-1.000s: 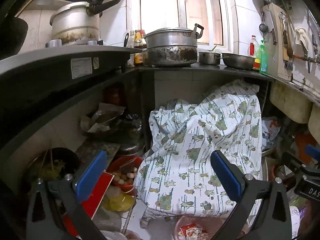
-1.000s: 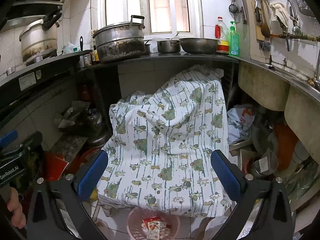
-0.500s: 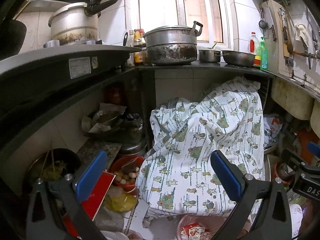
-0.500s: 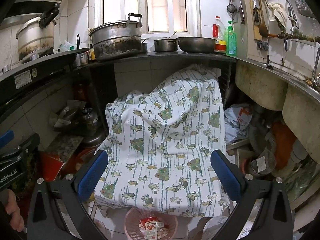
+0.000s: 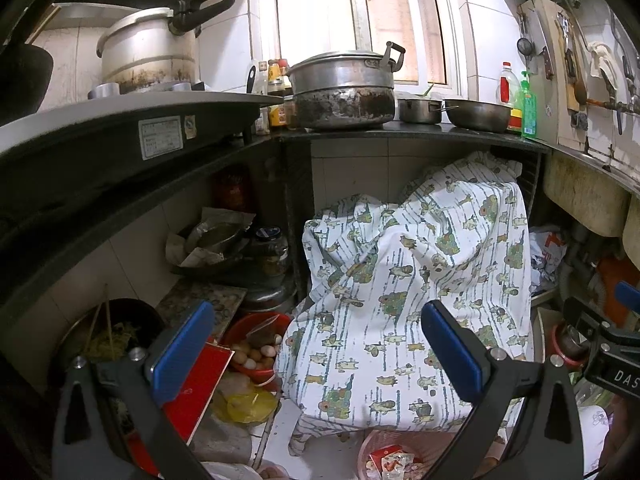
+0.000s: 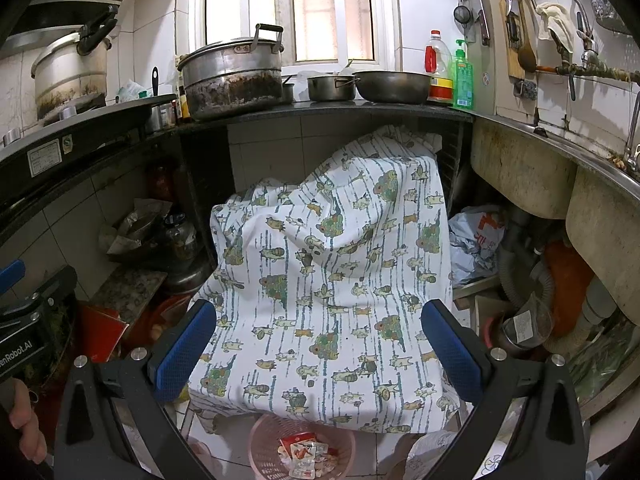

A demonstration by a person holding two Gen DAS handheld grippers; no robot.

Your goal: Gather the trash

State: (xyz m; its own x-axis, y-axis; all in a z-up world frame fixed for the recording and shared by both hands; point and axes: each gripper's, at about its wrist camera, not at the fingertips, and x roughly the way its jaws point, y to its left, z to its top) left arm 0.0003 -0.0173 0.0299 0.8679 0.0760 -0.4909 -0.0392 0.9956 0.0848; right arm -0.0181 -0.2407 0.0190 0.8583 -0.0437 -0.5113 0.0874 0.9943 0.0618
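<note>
Left gripper (image 5: 316,350): blue-padded fingers (image 5: 182,350) spread wide, grasping nothing; held low before the under-counter space.

Right gripper (image 6: 318,346): blue-padded fingers (image 6: 450,346) likewise spread apart, nothing between them.

Pink mesh wastebasket (image 6: 301,446): on the white tiled floor at the bottom of both wrist views, partly under the hanging edge of the cloth; holds red-and-white snack wrappers (image 6: 306,454).

Patterned cloth (image 6: 332,280): white with green and yellow cartoon figures, draped over a bulky shape below the black countertop (image 6: 360,110).

Large lidded steamer pot (image 6: 234,74): on the countertop; small saucepan (image 6: 330,87) and steel bowl (image 6: 394,86) to its right, then an oil bottle (image 6: 438,68) and green soap dispenser (image 6: 463,76).

Red bowl of eggs (image 5: 254,350): on the floor left of the cloth, a yellow plastic bag (image 5: 248,402) just in front.

Pressure cooker (image 5: 148,50): on the stove at left.
</note>
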